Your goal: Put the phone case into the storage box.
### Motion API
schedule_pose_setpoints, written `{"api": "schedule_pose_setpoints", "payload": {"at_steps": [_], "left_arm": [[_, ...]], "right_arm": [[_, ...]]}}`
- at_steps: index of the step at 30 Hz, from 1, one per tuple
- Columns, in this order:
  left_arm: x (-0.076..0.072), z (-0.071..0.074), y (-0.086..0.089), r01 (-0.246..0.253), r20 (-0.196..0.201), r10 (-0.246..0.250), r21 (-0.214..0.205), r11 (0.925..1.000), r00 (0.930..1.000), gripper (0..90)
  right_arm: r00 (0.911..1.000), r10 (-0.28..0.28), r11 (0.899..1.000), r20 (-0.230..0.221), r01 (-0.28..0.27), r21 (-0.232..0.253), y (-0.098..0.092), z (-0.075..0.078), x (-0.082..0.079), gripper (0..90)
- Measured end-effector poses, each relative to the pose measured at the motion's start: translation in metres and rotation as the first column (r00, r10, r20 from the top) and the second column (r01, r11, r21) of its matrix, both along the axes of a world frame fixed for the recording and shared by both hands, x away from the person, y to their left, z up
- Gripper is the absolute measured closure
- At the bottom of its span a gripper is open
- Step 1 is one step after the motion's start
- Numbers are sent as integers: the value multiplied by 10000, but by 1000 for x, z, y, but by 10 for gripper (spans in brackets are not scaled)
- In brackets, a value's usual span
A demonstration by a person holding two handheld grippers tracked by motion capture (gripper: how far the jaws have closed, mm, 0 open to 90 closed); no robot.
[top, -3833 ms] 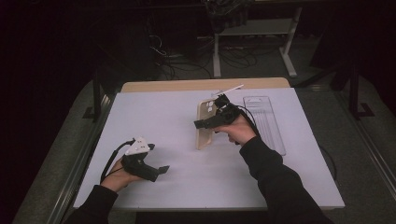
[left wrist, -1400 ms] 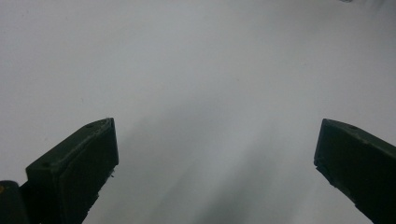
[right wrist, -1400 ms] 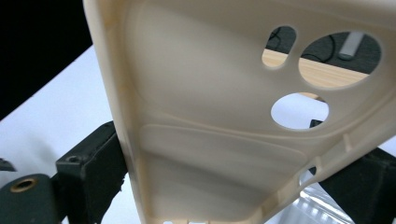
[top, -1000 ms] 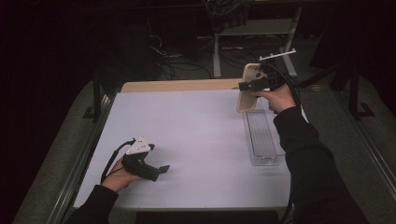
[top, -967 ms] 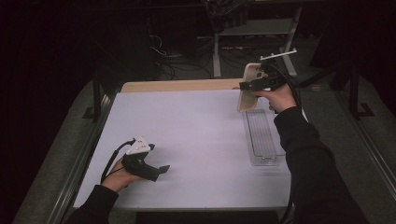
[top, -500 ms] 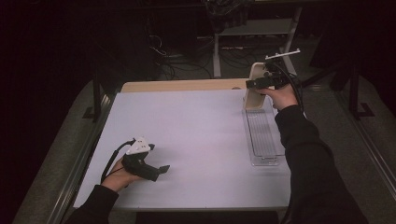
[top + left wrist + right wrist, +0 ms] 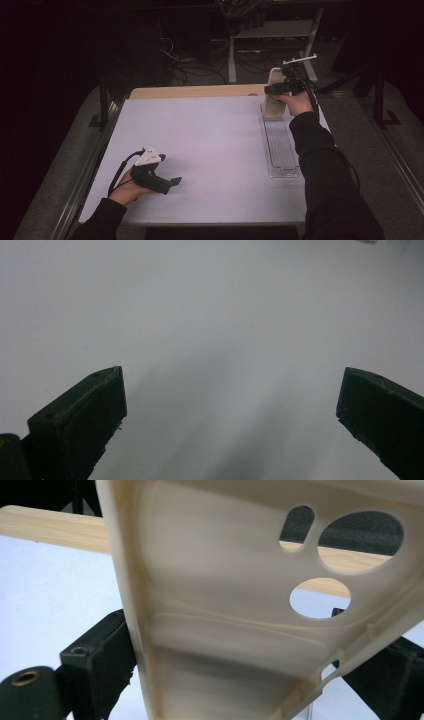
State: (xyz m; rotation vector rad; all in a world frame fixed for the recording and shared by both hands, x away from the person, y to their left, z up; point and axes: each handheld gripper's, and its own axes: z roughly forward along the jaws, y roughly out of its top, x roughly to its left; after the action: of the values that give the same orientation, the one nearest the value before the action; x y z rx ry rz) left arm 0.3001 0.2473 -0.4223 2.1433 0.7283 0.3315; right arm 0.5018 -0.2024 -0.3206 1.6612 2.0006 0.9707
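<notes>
A cream phone case (image 7: 274,97) with camera cut-outs stands nearly upright at the far end of a clear plastic tray (image 7: 281,150). My right gripper (image 7: 271,90) is shut on it, jaws clamped across its two long edges. In the right gripper view the case's hollow inside (image 7: 225,605) faces the camera between the black jaws of that gripper (image 7: 240,672). My left gripper (image 7: 172,182) rests low over the white table near the front left. Its jaws stand wide apart in the left gripper view (image 7: 230,410), with nothing between them.
The white tabletop (image 7: 210,140) spreads between the two hands. A wooden strip (image 7: 195,91) runs along its far edge. Beyond it are dark floor, cables and a metal stand (image 7: 260,35).
The right gripper has carried the phone case from the table's middle up and to the far right, over the tray's far end. The left gripper has stayed still.
</notes>
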Motion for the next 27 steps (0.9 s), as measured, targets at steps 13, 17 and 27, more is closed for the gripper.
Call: {"api": "schedule_pose_setpoints", "payload": {"at_steps": [13,17,27], "left_arm": [[0,-1,-1,-40,-59,39,-166,9999,10000,0],[1,0,0,30,-60,-30,-7,10000,10000,0],[0,-1,-1,-10,-69,9,-157,9999,10000,0]], "right_arm": [[9990,-431,9978,-141,423,-504,-1,-15,11,76],[9987,-487,9957,-178,471,-794,2,-20,14,76],[9961,-824,9897,-322,780,-1201,11,-32,21,75]]}}
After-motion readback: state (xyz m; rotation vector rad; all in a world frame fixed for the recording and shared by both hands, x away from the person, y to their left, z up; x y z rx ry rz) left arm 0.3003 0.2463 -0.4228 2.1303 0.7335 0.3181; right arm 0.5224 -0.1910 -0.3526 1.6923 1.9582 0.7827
